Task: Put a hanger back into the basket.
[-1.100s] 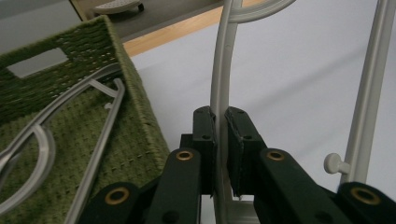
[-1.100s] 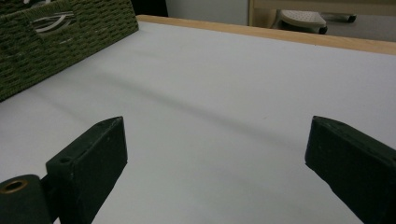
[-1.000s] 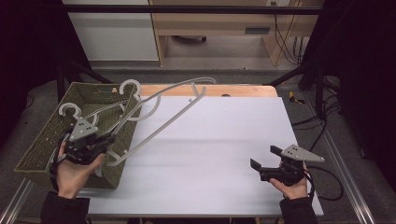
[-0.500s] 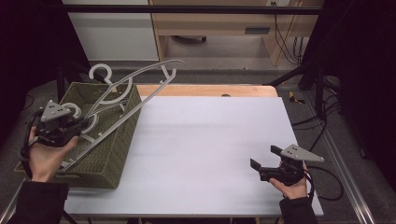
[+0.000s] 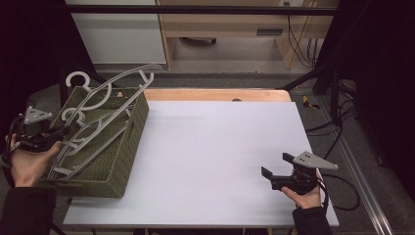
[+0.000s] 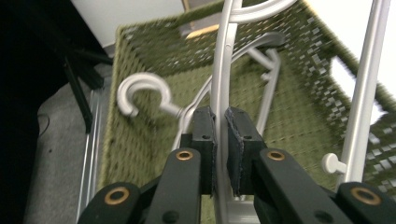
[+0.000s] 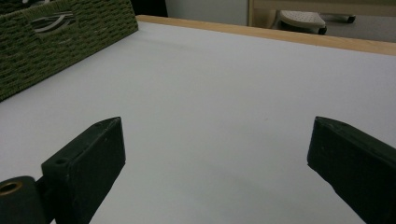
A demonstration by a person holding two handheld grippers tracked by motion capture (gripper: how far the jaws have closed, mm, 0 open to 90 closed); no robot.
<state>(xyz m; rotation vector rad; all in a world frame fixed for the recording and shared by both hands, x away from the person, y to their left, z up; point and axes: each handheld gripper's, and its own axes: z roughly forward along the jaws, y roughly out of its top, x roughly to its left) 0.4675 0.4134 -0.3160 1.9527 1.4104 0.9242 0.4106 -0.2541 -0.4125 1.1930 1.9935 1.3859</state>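
Note:
My left gripper (image 5: pixel 61 131) sits at the left rim of a green woven basket (image 5: pixel 122 164), shut on a grey plastic hanger (image 5: pixel 115 85). In the left gripper view the pads (image 6: pixel 205 126) pinch the hanger's thin bar (image 6: pixel 222 70), which runs up over the basket (image 6: pixel 299 107). A second grey hanger (image 6: pixel 140 93) lies inside the basket, its hook (image 5: pixel 73 115) near my jaws. My right gripper (image 5: pixel 275 164) rests at the table's front right, open, with nothing between its jaws (image 7: pixel 215 140).
The white table top (image 5: pixel 220 142) stretches between basket and right gripper, with a wooden strip (image 5: pixel 215 94) along its far edge. The basket's side (image 7: pixel 46 46) appears far left in the right gripper view. Cables (image 5: pixel 342 186) trail off the table's right side.
My left gripper has carried the hanger leftward, from the basket's near right side to its left rim. The hanger now lies across the basket. The right gripper has stayed still.

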